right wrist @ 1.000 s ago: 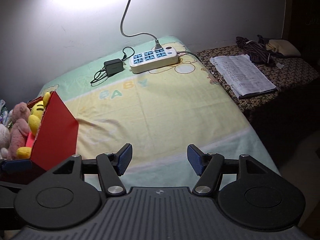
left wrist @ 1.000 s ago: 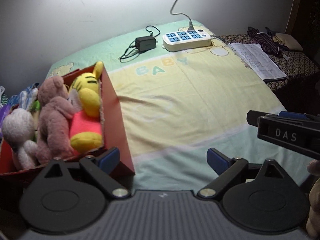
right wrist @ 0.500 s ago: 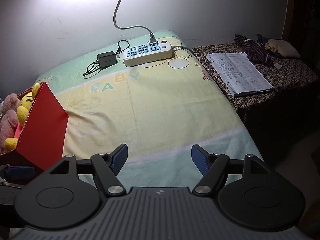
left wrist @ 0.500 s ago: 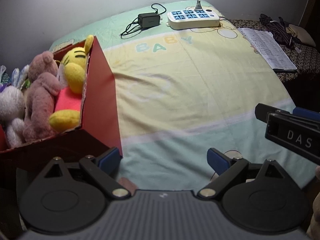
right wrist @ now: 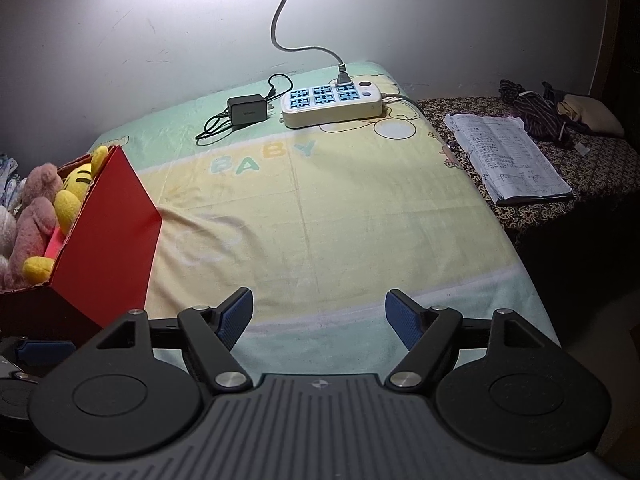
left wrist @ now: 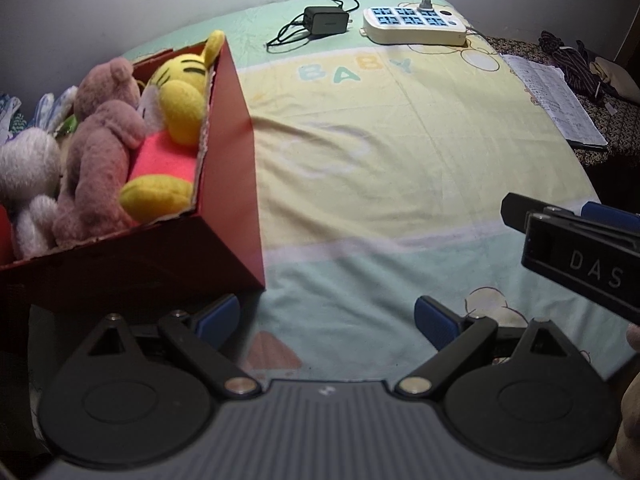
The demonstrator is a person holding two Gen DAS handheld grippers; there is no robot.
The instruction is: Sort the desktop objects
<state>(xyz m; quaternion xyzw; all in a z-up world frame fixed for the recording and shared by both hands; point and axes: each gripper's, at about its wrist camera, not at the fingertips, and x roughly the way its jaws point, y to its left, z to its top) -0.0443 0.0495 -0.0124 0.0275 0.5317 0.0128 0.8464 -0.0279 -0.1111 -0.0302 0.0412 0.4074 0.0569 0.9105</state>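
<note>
Charger (right wrist: pixel 247 110) and its thin cord lie at the far end of the cloth (right wrist: pixel 340 216), just beside the power strip (right wrist: pixel 332 106); the soft toys (left wrist: pixel 104 152) already sit in the red box (left wrist: pixel 232 184). Both my claws, left (left wrist: pixel 326 320) and right (right wrist: pixel 318 314), hang wide apart over the near edge, holding nothing. I judge the charger light, hard and smooth, so I'd pinch its flat sides; the cord will trail.
</note>
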